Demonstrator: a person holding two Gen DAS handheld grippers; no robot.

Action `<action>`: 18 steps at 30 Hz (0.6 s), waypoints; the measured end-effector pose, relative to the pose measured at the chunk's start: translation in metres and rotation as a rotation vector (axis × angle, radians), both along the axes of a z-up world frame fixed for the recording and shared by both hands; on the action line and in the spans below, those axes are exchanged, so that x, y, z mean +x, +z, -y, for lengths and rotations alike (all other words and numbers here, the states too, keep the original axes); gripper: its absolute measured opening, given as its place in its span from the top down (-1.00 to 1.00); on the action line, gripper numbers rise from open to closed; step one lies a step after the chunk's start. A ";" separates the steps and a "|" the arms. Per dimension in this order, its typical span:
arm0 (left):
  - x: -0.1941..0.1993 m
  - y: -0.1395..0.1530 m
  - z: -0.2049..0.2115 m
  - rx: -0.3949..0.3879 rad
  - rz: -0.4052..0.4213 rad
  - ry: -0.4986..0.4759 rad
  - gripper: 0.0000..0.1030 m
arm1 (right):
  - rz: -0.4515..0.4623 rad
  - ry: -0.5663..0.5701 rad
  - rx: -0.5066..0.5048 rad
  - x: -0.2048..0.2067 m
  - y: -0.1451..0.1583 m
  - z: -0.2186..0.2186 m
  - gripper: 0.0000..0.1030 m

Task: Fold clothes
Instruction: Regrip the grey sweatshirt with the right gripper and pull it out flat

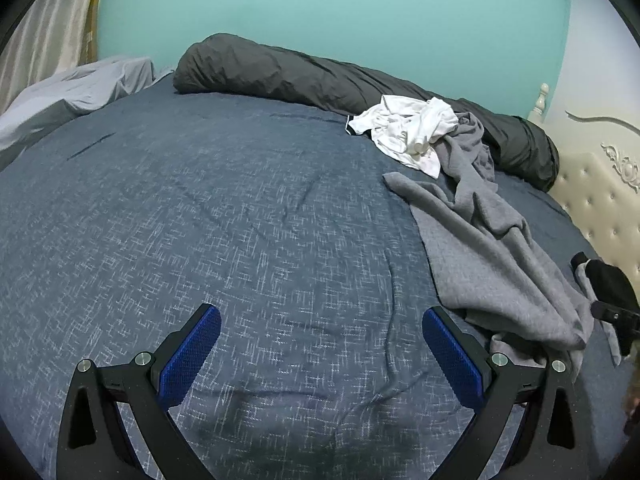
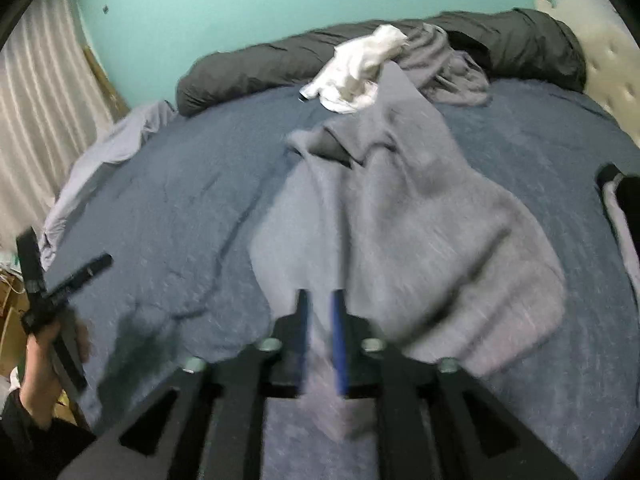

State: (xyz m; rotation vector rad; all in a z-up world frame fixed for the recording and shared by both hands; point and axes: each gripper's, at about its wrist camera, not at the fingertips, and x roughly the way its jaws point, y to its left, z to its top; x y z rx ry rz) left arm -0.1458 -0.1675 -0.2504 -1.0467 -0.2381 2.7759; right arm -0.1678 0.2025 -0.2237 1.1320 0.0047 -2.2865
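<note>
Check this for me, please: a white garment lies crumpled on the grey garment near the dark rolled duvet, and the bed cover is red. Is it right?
One detail is wrong. The bed cover is dark blue with a pale flecked pattern, not red; the left wrist view shows it clearly. The rest holds: the white garment lies crumpled on the grey garment near the dark rolled duvet.

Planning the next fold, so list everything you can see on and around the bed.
grey garment: one, grey, rumpled, bed's right half
white garment: one, white, crumpled, at the grey garment's far end
duvet roll: one, dark grey, along far edge
bedcover: one, mottled blue, over bed
sheet: one, pale grey, far left corner
headboard: one, cream, tufted, right
curtain: one, beige, left
left tool: open, above bare bedcover
right tool: open, grey garment between its pads
hand: one, holding left tool
</note>
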 end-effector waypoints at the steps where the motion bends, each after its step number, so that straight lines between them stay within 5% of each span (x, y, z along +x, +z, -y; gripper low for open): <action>1: -0.001 -0.001 0.000 0.001 0.002 -0.001 -0.99 | 0.006 0.015 0.008 -0.004 -0.003 0.013 -0.04; 10: -0.004 -0.003 -0.001 -0.017 0.006 -0.019 -0.99 | 0.094 0.046 0.183 -0.037 -0.068 0.087 -0.05; 14: -0.006 -0.004 0.003 -0.012 0.012 -0.008 -0.99 | 0.076 0.052 0.218 -0.038 -0.079 0.087 0.75; 18: -0.003 -0.004 0.003 -0.022 0.009 -0.009 -0.99 | 0.066 0.087 0.173 -0.025 -0.072 0.078 0.92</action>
